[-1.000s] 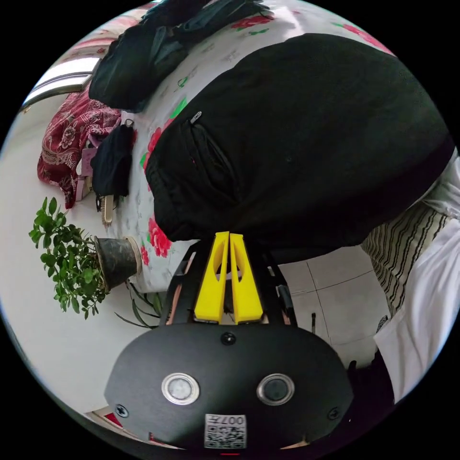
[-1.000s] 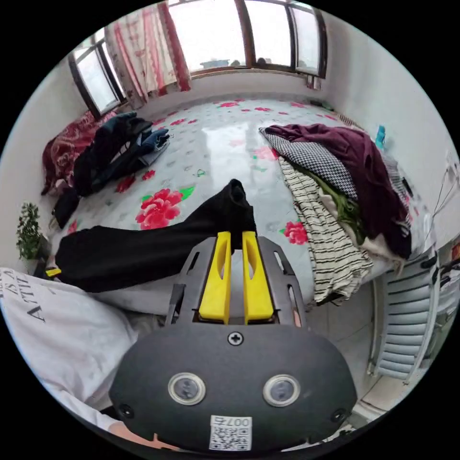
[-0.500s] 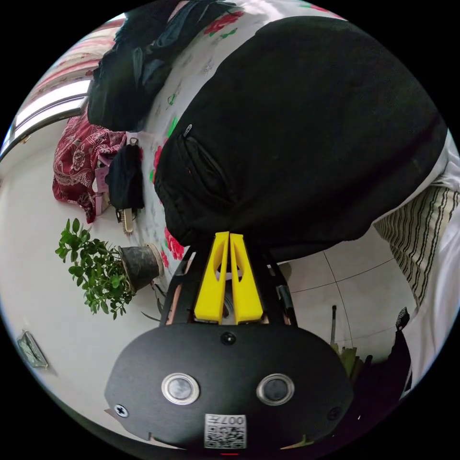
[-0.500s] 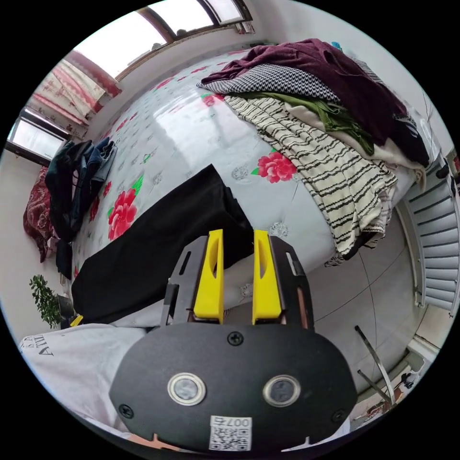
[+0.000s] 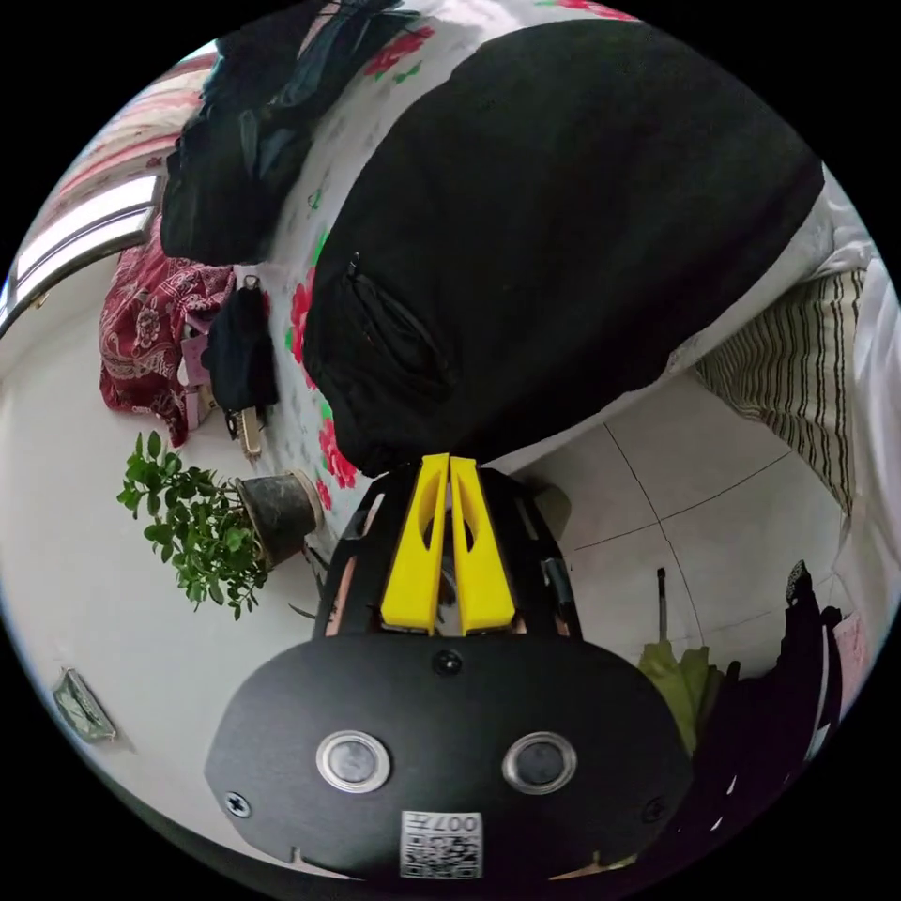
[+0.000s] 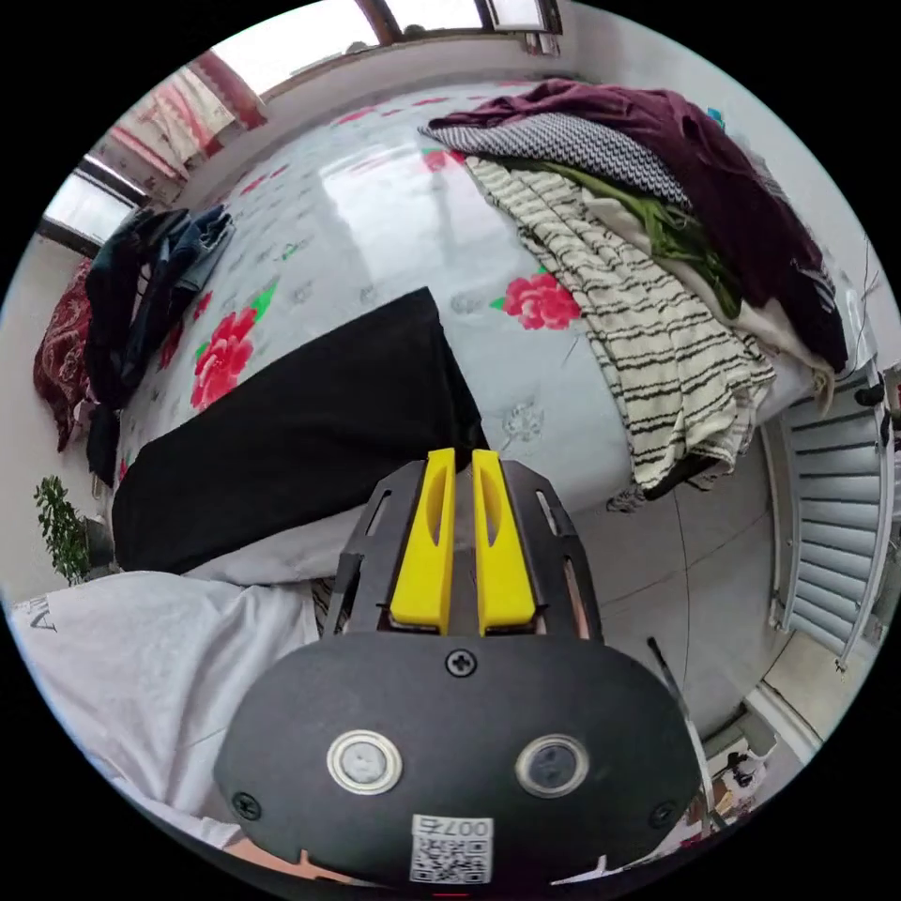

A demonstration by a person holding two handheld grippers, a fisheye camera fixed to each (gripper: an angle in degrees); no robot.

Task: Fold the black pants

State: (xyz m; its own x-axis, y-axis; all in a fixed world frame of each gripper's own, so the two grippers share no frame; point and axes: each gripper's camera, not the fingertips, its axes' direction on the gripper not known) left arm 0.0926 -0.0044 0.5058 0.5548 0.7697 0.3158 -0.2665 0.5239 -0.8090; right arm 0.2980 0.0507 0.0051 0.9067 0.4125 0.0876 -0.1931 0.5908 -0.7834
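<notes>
Your black pants [image 6: 291, 413] lie flat in a long band on the flowered bed cover [image 6: 375, 206], close to the bed's near edge, and look folded lengthwise already; the waist end with its zip pocket [image 5: 394, 324] sits nearest your left gripper [image 5: 449, 462]. What seems left is the crosswise fold.

Your left gripper has its jaws drawn together, tips at the waist edge; whether cloth is pinched there is hard to tell. Your right gripper [image 6: 454, 455] has its jaws narrowed to a slim gap at the leg end, and a grip is unclear there too.

You have open cover beyond the pants. Keep clear of the striped garment [image 6: 657, 328] in the heap to one side and the dark clothes [image 6: 150, 282] at the other.
</notes>
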